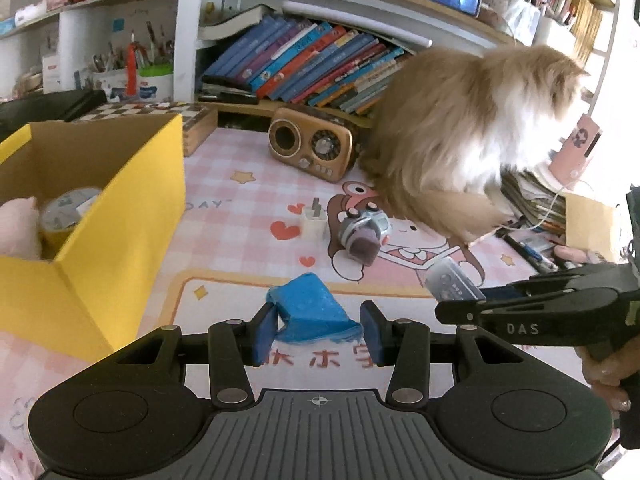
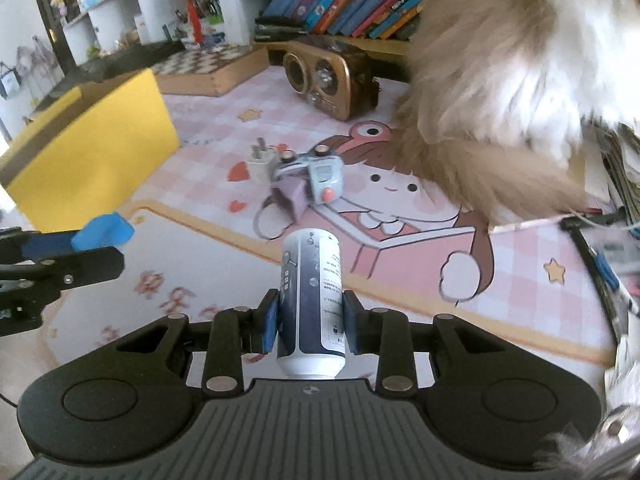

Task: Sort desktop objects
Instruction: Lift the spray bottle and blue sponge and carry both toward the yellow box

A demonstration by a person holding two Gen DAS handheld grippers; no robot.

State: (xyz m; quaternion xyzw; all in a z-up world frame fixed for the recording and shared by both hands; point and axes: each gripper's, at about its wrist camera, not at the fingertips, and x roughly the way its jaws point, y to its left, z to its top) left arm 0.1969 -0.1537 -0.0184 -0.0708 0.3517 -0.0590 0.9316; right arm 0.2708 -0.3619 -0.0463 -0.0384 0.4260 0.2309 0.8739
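Clamped between the right gripper (image 2: 310,326) pads, a white and dark-blue tube (image 2: 312,300) points its long axis away from the camera, over the pink desk mat (image 2: 520,264); its print is too small to read. Left gripper (image 1: 318,330) grips a crumpled blue packet (image 1: 310,308) near the yellow box (image 1: 132,216). A fluffy cat (image 1: 460,128) hides the mat's far right

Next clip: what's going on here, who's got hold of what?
A person is sorting desk clutter with two handheld grippers. The left gripper has its jaws closed on a blue packet; the right gripper grips a white and navy tube. A yellow box sits open at the left, already holding some things. A plug adapter and small toy lie on the pink mat beside a fluffy cat.
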